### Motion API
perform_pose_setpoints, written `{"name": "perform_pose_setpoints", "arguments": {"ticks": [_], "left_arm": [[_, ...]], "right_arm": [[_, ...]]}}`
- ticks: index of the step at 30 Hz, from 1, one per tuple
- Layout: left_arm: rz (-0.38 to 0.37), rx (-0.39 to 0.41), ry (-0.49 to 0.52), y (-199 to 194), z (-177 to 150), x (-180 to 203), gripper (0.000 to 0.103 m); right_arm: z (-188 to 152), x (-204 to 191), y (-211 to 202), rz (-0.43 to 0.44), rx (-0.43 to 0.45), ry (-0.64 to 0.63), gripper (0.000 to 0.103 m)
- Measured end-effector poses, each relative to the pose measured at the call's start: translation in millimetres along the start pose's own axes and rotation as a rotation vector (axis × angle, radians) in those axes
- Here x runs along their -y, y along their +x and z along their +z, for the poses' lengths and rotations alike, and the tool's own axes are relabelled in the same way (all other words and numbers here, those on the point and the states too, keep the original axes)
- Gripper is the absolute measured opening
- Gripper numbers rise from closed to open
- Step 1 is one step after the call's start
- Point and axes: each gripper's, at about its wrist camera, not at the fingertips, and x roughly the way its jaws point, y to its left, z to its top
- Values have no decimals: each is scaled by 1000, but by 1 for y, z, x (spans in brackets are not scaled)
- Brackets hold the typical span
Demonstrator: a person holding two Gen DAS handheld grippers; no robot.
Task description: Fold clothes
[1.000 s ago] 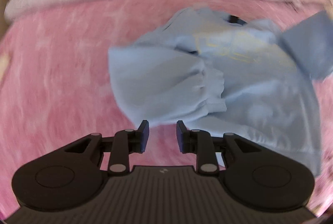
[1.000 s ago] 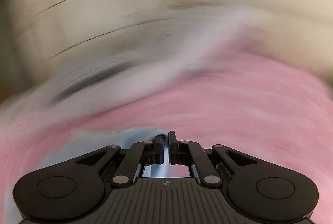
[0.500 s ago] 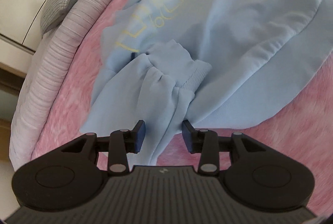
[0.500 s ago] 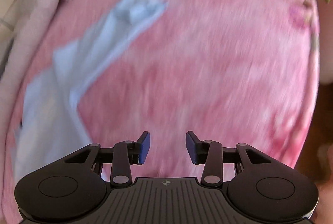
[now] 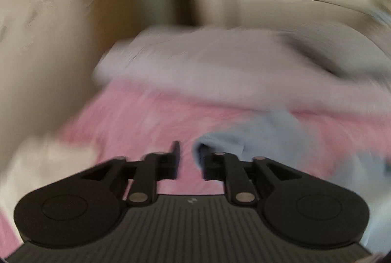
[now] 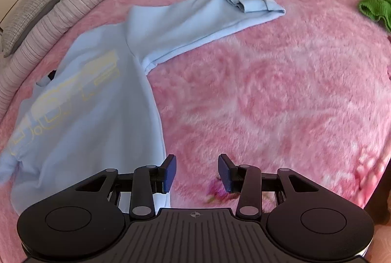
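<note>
with the light blue sweatshirt (image 6: 92, 111) flat on the pink blanket (image 6: 268, 92), sleeve (image 6: 195, 18) extended for folding: right gripper (image 6: 196, 171) spread, empty, beside hem; left gripper (image 5: 190, 160) closing, nothing visibly pinched.

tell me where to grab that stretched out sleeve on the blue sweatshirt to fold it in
Probably at the cuff of the sleeve: it is the free end, lying flat on the pink blanket, clear of the sweatshirt body. Come from above at its far edge with the right gripper.

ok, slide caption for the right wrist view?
Open right tongs hover over pink blanket beside light blue sweatshirt, one sleeve spread out.
</note>
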Motion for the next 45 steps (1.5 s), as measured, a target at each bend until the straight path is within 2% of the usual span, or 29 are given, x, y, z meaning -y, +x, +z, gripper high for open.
{"name": "perform_pose_setpoints", "arguments": {"ticks": [2, 5, 7, 10, 12, 16, 20, 22, 23, 25, 26, 27, 29, 31, 34, 36, 37, 39, 40, 41, 42, 43, 44, 45], "left_arm": [[-41, -91, -59, 4, -8, -21, 20], [-94, -221, 103, 0, -62, -2, 21], [-230, -337, 144, -4, -108, 17, 21], [-446, -473, 108, -9, -166, 48, 21], [-521, -481, 104, -8, -186, 69, 22], [-570, -415, 143, 5, -195, 95, 29], [-643, -429, 107, 28, -198, 105, 34], [-692, -452, 79, 33, -201, 112, 24], [-704, -452, 83, 30, -202, 113, 23], [-717, -433, 100, 17, -201, 116, 9], [-723, -423, 109, 11, -200, 117, 8], [-724, -417, 123, 3, -199, 117, 6], [-722, -415, 124, -22, -194, 107, 5], [-733, -424, 92, -47, -186, 92, 5], [-803, -509, -89, -95, -172, 48, 5], [-796, -562, -161, -128, -176, 23, 5], [-743, -618, -162, -138, -187, 17, 9], [-558, -756, -104, -149, -220, 9, 8], [-434, -819, -41, -151, -239, 9, 7], [-330, -858, 20, -155, -258, 9, 6], [-298, -862, 40, -163, -271, 10, 7], [-312, -852, 27, -171, -279, 11, 8], [-327, -842, 14, -179, -287, 13, 8], [-348, -818, -6, -187, -292, 16, 9]], "right_arm": [[-2, 2, 2, 23, -23, 32, 42], [-13, 5, 4, 90, -72, 68, 45], [-23, 6, 11, 115, -111, 92, 49], [-40, 8, 20, 125, -144, 115, 53], [-50, 9, 23, 127, -148, 123, 55], [-63, 14, 25, 137, -132, 137, 57], [-72, 15, 31, 178, -105, 165, 58], [-76, 12, 37, 187, -87, 165, 59], [-77, 11, 40, 192, -77, 164, 59], [-79, 6, 42, 209, -53, 137, 59], [-78, 2, 40, 217, -48, 104, 33], [-75, -1, 37, 218, -47, 64, 15], [-70, -8, 31, 219, -47, -16, 6], [-58, -4, 12, 247, -22, -55, 6], [-38, 8, -25, 307, 25, -87, 6], [-24, 21, -54, 360, 41, -92, 5], [-19, 29, -65, 367, 22, -100, 5], [-14, 46, -63, 348, -106, -111, 6], [-16, 54, -58, 307, -151, -126, 7], [-20, 61, -53, 239, -169, -150, 13], [-24, 67, -48, 171, -187, -174, 14], [-28, 74, -44, 103, -204, -197, 19], [-31, 81, -41, 82, -212, -204, 26], [-34, 89, -40, 105, -211, -194, 30]]}}
